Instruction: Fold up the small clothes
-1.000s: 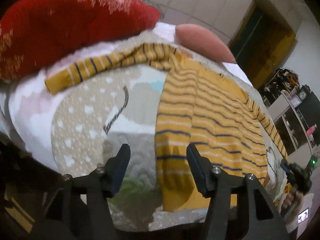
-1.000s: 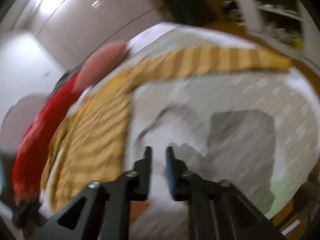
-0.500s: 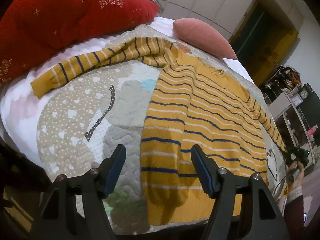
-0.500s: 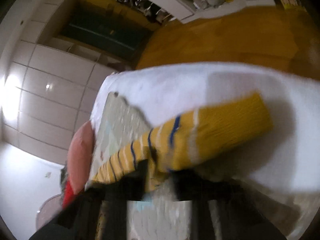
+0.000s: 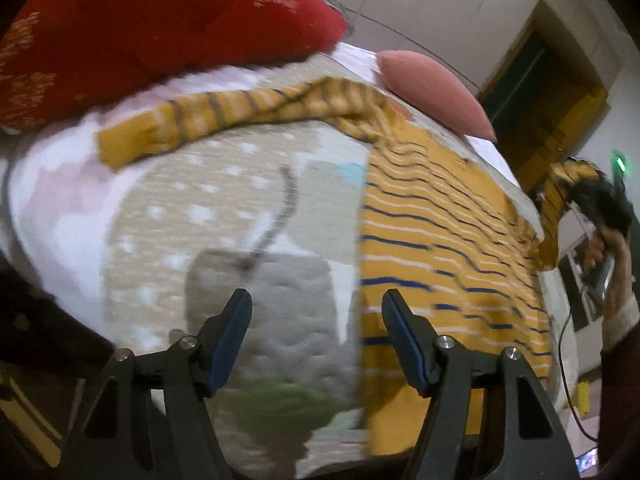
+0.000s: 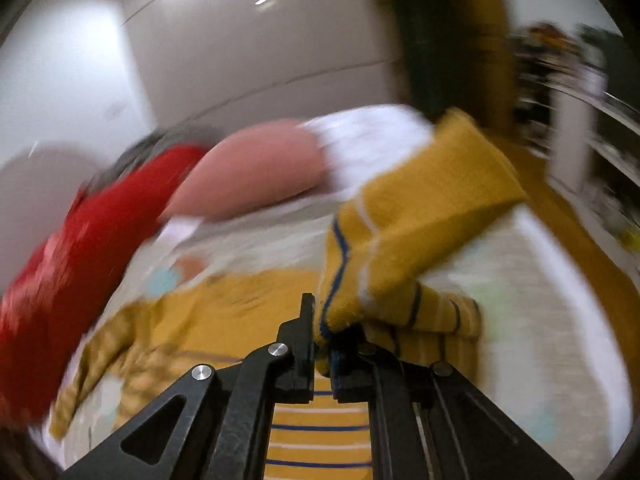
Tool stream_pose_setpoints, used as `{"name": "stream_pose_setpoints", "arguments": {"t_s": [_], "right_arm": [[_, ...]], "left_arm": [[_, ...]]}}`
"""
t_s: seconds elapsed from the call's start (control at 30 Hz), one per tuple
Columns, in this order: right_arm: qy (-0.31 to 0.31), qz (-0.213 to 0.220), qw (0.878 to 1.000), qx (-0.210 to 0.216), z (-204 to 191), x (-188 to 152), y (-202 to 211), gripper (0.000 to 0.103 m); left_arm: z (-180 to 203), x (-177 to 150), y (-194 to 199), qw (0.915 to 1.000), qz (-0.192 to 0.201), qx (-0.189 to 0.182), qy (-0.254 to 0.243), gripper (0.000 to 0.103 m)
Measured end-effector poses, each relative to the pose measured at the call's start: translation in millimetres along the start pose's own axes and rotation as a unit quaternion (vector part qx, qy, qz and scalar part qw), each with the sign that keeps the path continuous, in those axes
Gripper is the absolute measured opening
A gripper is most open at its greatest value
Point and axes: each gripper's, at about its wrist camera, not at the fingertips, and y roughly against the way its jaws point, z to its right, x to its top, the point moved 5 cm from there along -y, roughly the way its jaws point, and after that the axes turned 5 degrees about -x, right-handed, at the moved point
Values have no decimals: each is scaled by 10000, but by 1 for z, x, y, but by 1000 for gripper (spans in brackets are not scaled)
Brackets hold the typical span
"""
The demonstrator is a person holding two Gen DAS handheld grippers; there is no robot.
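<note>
Black and shut tight, the right tool (image 6: 322,344) gripped the cuff of the sweater's right sleeve (image 6: 404,232), which half a second earlier lay flat on the bed and was now lifted above the body of the yellow striped sweater (image 5: 436,264). The left tool (image 5: 316,336) still hovered with its fingers spread wide and empty over the quilt (image 5: 256,280) near the hem, while the other sleeve (image 5: 224,116) stayed stretched toward the red pillow (image 5: 152,28), the pink cushion (image 5: 436,88) beyond.
</note>
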Motion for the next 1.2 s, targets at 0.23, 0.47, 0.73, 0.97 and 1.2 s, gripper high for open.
{"name": "stream_pose_setpoints", "arguments": {"t_s": [0.23, 0.47, 0.73, 0.97, 1.2], "right_arm": [[1606, -851, 9828, 319, -198, -72, -103, 8], [2594, -1061, 9587, 477, -288, -144, -114, 41], [3653, -760, 9211, 1110, -341, -190, -47, 51], [3895, -927, 8981, 1820, -378, -222, 5, 58], [3504, -1791, 8764, 2777, -447, -270, 20, 63]], "left_arm": [[-61, -8, 22, 9987, 194, 290, 383, 66], [-90, -17, 31, 9964, 287, 358, 709, 67], [-98, -18, 38, 9947, 428, 349, 865, 68], [-128, -28, 52, 9889, 597, 532, 1253, 71], [-150, -42, 58, 9841, 619, 640, 1536, 71]]}}
